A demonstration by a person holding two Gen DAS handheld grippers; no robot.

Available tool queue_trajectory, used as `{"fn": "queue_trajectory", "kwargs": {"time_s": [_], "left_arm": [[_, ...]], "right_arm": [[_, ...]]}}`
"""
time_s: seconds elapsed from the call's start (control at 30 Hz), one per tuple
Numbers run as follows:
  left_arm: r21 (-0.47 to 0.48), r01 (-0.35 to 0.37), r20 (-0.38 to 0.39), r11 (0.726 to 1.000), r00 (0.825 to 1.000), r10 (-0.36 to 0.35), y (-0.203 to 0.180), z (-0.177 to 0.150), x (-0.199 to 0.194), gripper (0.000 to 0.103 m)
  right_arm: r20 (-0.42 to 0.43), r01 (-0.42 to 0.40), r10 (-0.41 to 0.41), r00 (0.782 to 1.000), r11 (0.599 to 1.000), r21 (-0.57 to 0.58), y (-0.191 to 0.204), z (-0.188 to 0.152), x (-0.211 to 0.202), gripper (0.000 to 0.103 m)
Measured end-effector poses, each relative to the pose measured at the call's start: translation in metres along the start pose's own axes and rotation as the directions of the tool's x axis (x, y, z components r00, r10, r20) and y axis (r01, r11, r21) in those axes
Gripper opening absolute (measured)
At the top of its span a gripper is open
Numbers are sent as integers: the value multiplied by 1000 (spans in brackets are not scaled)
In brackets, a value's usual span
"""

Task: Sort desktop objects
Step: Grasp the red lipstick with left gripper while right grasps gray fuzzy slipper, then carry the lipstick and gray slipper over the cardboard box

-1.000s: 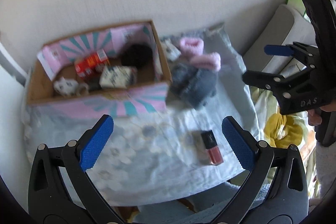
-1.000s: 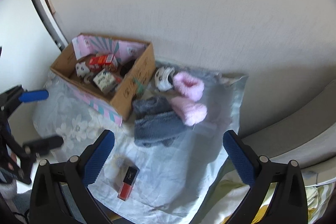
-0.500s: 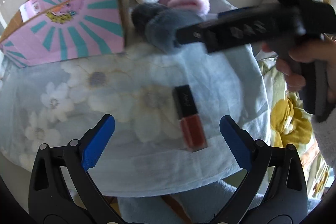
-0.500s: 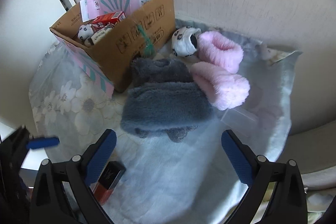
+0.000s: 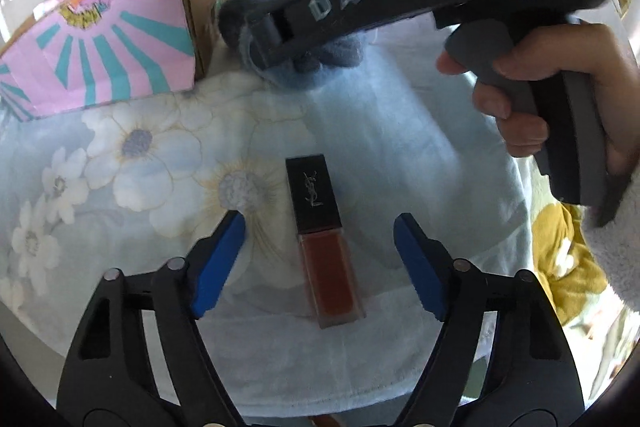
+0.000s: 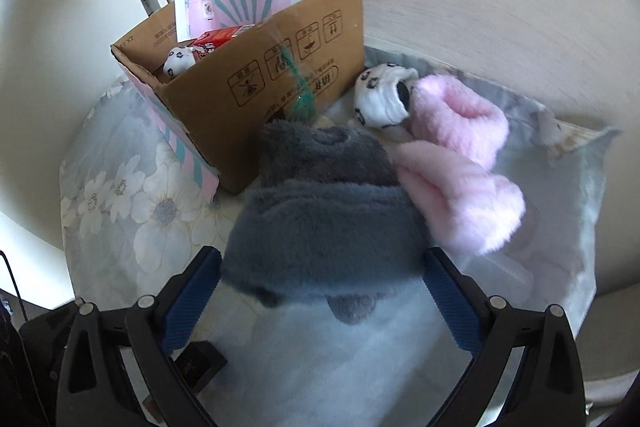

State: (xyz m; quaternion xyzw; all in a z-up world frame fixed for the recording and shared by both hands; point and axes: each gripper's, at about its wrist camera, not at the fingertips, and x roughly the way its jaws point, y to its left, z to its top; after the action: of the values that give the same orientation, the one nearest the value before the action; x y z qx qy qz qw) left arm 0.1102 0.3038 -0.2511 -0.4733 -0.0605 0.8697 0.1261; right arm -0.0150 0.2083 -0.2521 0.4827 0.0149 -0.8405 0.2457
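The cardboard box [image 6: 256,75] stands at the back of the flowered cloth [image 5: 132,163], near the wall, and serves as the landmark here. Its outer face toward the left camera is pink with teal rays. Inside it lie a red carton [image 6: 216,41] and a small white spotted sock [image 6: 178,61].

In front of the box, well apart from it on the cloth, lies a lipstick [image 5: 324,239] with a black cap and a dark red body. The left gripper [image 5: 320,247] is over it, one blue pad on either side; its jaws have just been closing, yet a clear gap shows on both sides and neither pad touches the tube.

Just beside the box's brown side wall lies a grey fluffy sock [image 6: 324,215], its far end touching or nearly touching the cardboard. The right gripper [image 6: 322,291] straddles the near end of that sock with its jaws wide; they have just narrowed a little. The pads [image 6: 192,303] sit at the fur's edges, and the fuzz makes it hard to say whether they press, though they look merely alongside. A hand [image 5: 560,95] holds this gripper's handle.

Further from the box, past the grey sock, rest two pink fluffy socks [image 6: 460,179], and between them and the box's corner another white spotted sock [image 6: 382,95].
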Motion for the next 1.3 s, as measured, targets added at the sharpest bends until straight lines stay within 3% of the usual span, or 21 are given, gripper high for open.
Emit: {"fn": "queue_trajectory", "kwargs": {"time_s": [0.13, 0.2, 0.53, 0.77, 0.97, 1.3], "left_arm": [[2, -18, 17, 1000, 1000, 18, 2, -4, -2, 57], [13, -30, 21, 999, 999, 30, 3, -5, -2, 50], [50, -16, 9, 999, 1000, 16, 5, -9, -13, 36], [87, 25, -2, 996, 1000, -25, -5, -14, -17, 19], [81, 64, -20, 995, 998, -63, 0, -14, -21, 18], [97, 85, -18, 992, 996, -84, 11, -8, -44, 18]], "right_arm": [[8, 52, -52, 999, 999, 12, 0, 2, 6, 83], [16, 58, -58, 998, 998, 20, -2, 2, 5, 72], [52, 63, -68, 996, 994, 94, -12, 2, 2, 42], [71, 66, -75, 995, 990, 121, -11, 3, -1, 26], [100, 68, -84, 991, 986, 152, -9, 5, -9, 12], [110, 92, -117, 987, 972, 215, -2, 8, -24, 9]]}}
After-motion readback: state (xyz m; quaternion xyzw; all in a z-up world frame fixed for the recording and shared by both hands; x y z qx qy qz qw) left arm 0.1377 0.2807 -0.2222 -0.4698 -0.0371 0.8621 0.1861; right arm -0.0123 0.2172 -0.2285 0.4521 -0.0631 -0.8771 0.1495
